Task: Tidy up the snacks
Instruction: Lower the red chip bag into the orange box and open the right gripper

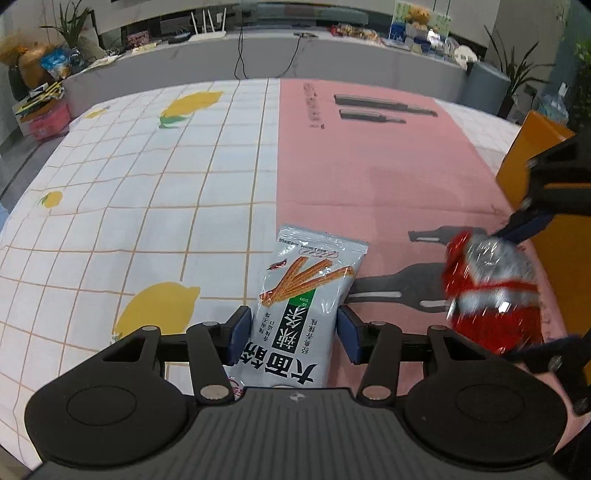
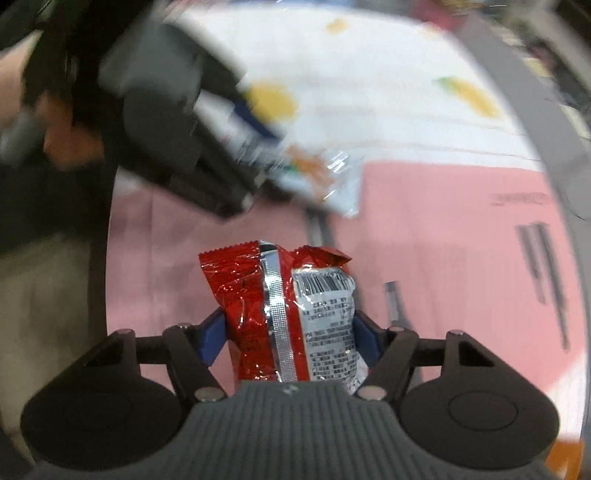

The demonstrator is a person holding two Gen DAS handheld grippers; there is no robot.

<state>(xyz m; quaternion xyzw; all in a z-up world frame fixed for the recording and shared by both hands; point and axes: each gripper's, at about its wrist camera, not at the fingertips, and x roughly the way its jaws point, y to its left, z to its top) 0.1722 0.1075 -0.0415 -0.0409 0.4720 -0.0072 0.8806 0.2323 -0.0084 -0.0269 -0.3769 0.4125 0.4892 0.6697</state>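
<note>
Snacks first: silver packet (image 1: 303, 314) with orange sticks printed on it sat low centre of the left wrist view, straddling the seam where the lemon-print cloth (image 1: 147, 177) met the pink mat (image 1: 369, 155). My left gripper (image 1: 293, 332) pointed steeply down at it, blue pads (image 1: 240, 332) pressed on both long edges, jaws about half apart, so I had it clamped. Far end of the packet lay toward mid-frame.

Red packet (image 2: 284, 317), silver seam strip and barcode panel facing the lens, filled lower centre of the right wrist view. My right gripper (image 2: 290, 336) also tilted steeply down, pads against both sides of the crinkled foil, jaws roughly half apart, gripping it. From the left wrist view the same red packet (image 1: 491, 288) showed blurred at right edge, right gripper's blue finger (image 1: 524, 229) touching its top.

Around: orange box (image 1: 532, 162) stood at right edge of the left view, just behind the red packet. Grey tool outlines (image 1: 384, 107) printed on the mat, upper centre. Grey counter (image 1: 332, 55) with clutter, a white router (image 1: 207, 35) and plants across the top. In the right view, upper left, the left gripper and its packet were smeared; a person's dark sleeve (image 2: 55, 206) covered the left edge.
</note>
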